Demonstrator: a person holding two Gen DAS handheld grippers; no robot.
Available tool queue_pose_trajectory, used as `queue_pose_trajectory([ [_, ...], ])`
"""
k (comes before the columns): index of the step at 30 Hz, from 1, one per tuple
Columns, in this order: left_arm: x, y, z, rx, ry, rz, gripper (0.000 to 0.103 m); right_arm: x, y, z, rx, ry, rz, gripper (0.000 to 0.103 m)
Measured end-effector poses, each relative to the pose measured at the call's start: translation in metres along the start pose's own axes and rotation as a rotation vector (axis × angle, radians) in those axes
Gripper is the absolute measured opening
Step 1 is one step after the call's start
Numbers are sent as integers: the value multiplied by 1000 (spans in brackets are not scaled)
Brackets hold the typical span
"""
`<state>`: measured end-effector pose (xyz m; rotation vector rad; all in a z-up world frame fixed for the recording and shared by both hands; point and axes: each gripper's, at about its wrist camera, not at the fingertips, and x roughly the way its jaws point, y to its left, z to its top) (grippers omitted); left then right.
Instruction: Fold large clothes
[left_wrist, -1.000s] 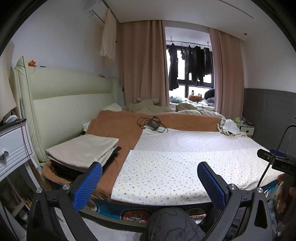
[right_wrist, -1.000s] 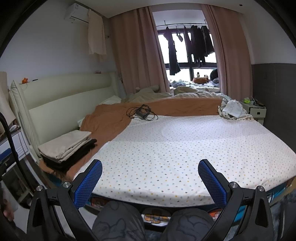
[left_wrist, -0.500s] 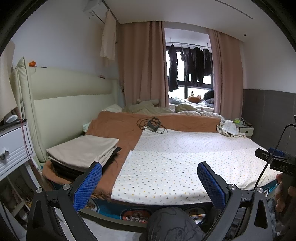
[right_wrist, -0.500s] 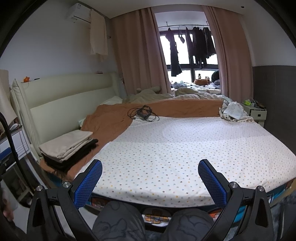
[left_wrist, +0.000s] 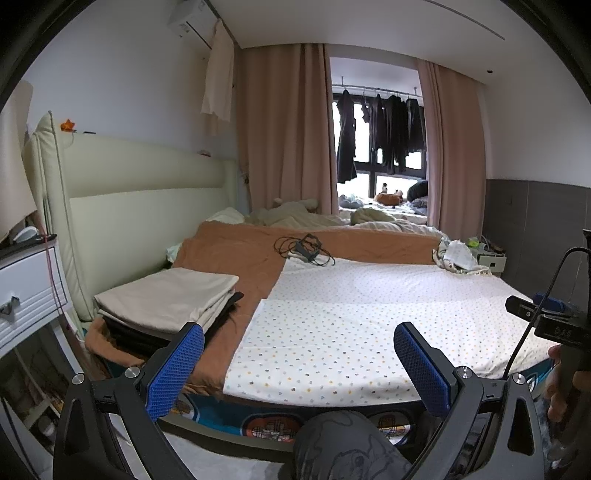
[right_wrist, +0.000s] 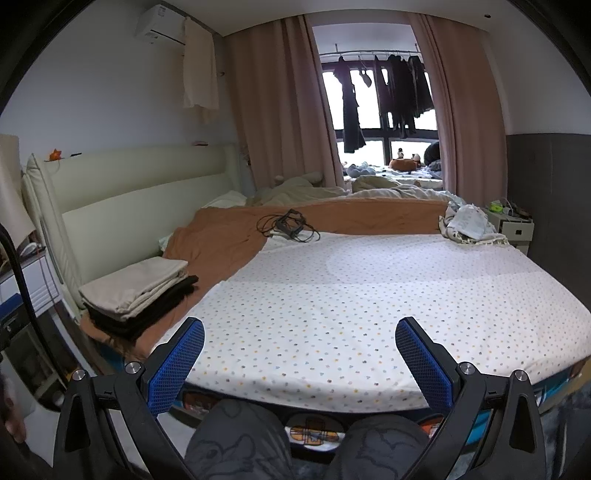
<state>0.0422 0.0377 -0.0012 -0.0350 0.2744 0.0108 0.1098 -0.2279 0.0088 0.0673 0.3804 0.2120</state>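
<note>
A stack of folded clothes (left_wrist: 166, 295) (right_wrist: 136, 291), beige on top and black beneath, lies at the bed's near left corner on an orange blanket. A crumpled white garment (left_wrist: 458, 254) (right_wrist: 469, 225) sits at the bed's far right edge. My left gripper (left_wrist: 299, 354) is open above the foot of the bed, nothing between its blue pads. My right gripper (right_wrist: 300, 352) is also open and empty, held over the dotted white sheet (right_wrist: 351, 295). The right gripper's body (left_wrist: 554, 325) shows at the right edge of the left wrist view, with a hand below it.
A tangle of black cables (left_wrist: 304, 249) (right_wrist: 288, 225) lies mid-bed on the orange blanket (left_wrist: 236, 254). A white bedside drawer unit (left_wrist: 26, 288) stands at left, a small nightstand (right_wrist: 511, 225) at far right. The person's knees (right_wrist: 295, 443) are below the grippers. Dark clothes hang at the window (right_wrist: 384, 92).
Both views have shifted only slightly; the grippers stay open and hold nothing.
</note>
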Motion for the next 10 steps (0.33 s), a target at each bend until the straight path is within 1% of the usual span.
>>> queue_pose_trajectory([
  [6,-3,1,-2,-5,-8,4,103,-1,1,0,4,3,15,103],
  [10,-6,0,0,-3,-20,21,103,-3,-1,-1,-2,-5,17,103],
])
